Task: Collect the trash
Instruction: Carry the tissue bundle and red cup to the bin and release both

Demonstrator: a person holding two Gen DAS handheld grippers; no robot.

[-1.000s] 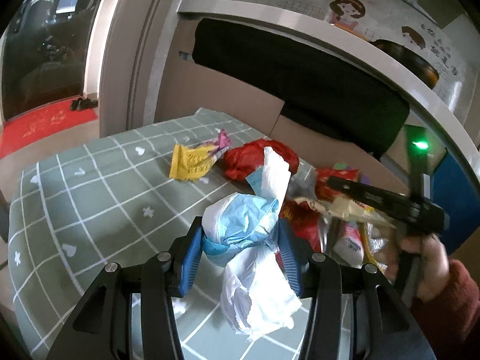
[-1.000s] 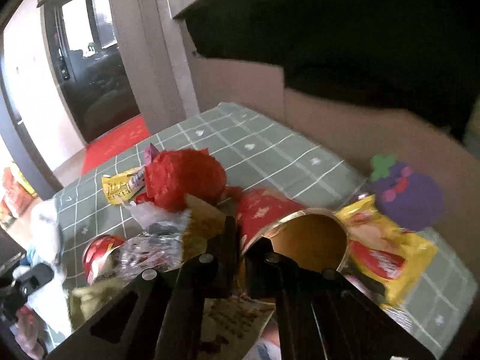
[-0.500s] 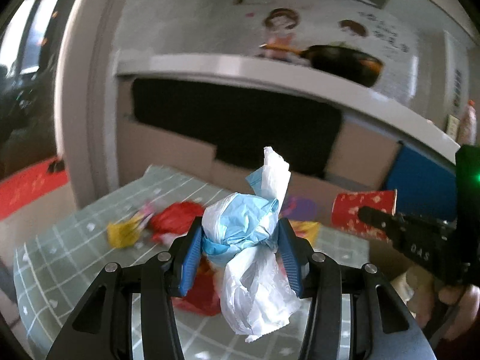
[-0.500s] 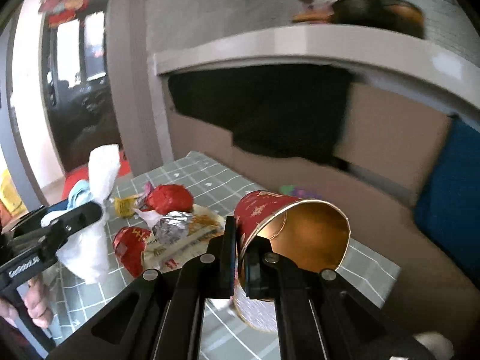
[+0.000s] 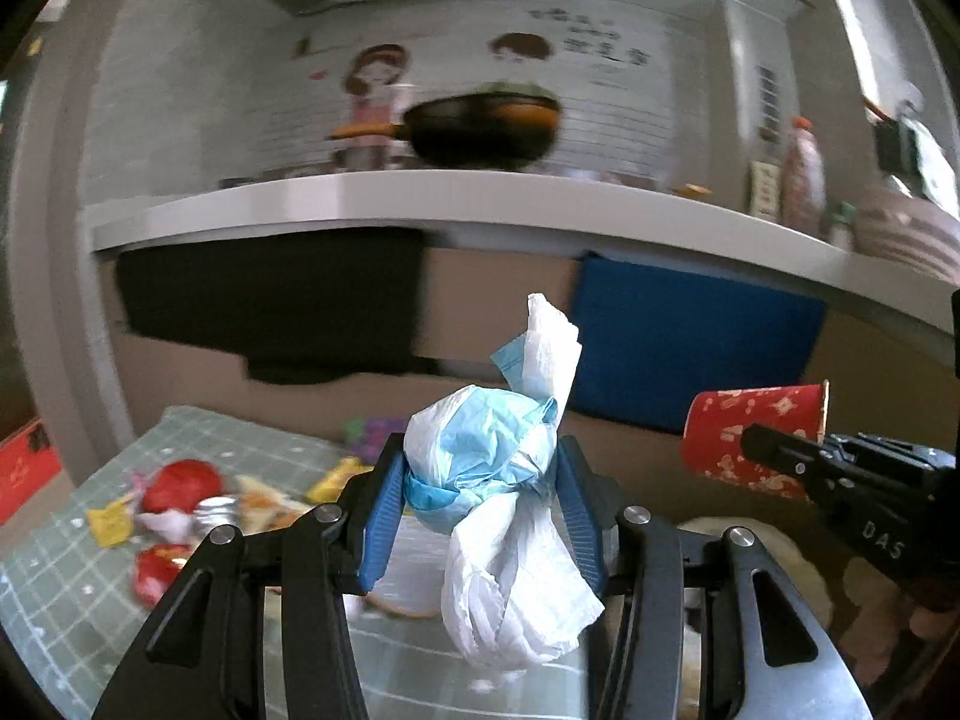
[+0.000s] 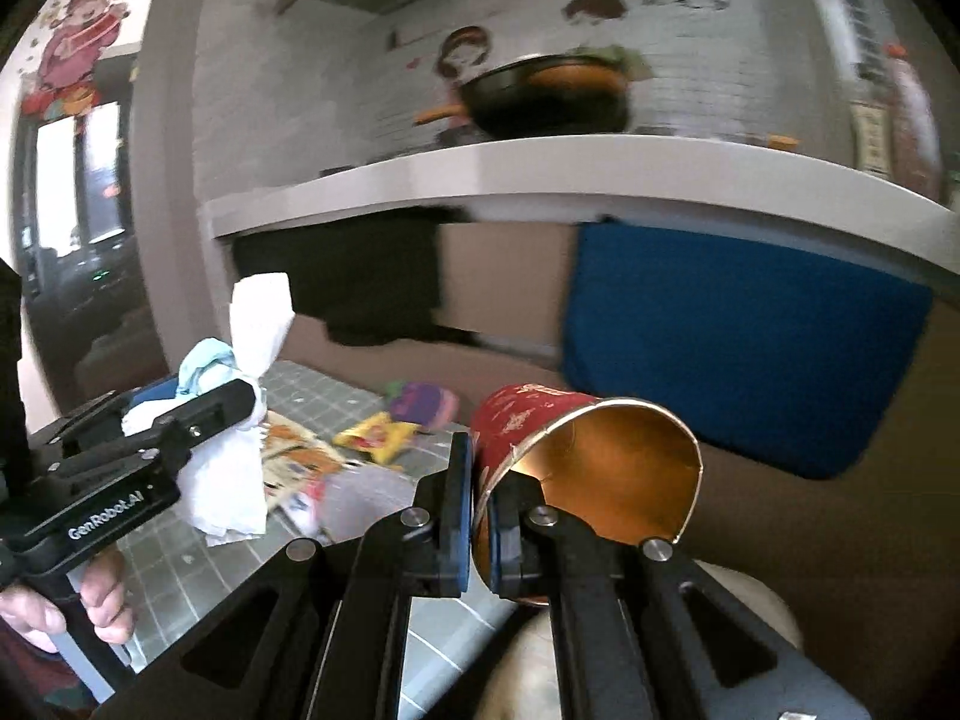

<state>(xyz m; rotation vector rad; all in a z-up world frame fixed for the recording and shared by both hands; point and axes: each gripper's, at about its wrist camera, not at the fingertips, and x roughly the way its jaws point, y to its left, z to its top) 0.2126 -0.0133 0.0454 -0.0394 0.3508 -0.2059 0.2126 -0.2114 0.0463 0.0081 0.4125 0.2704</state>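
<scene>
My left gripper (image 5: 480, 480) is shut on a crumpled white and blue tissue wad (image 5: 486, 450), held up above the table; it also shows in the right wrist view (image 6: 240, 420). My right gripper (image 6: 477, 498) is shut on the rim of a red paper cup (image 6: 588, 468) with a gold inside, tilted on its side; the cup also shows at the right of the left wrist view (image 5: 750, 438). More trash lies on the green checked table (image 5: 54, 588): a red wad (image 5: 180, 480), a yellow wrapper (image 5: 111, 522), a foil ball (image 5: 213, 510).
A white counter (image 5: 420, 204) with a dark pan (image 5: 480, 132) runs across above. Below it hang a black cloth (image 5: 270, 300) and a blue panel (image 5: 690, 342) on brown cardboard. A pale rounded object (image 6: 540, 660) sits low beneath the right gripper. A purple toy (image 6: 423, 405) lies on the table's far side.
Both grippers have lifted and swung to the right, away from the trash pile, each still holding its item. The table has dropped to the lower left of both views.
</scene>
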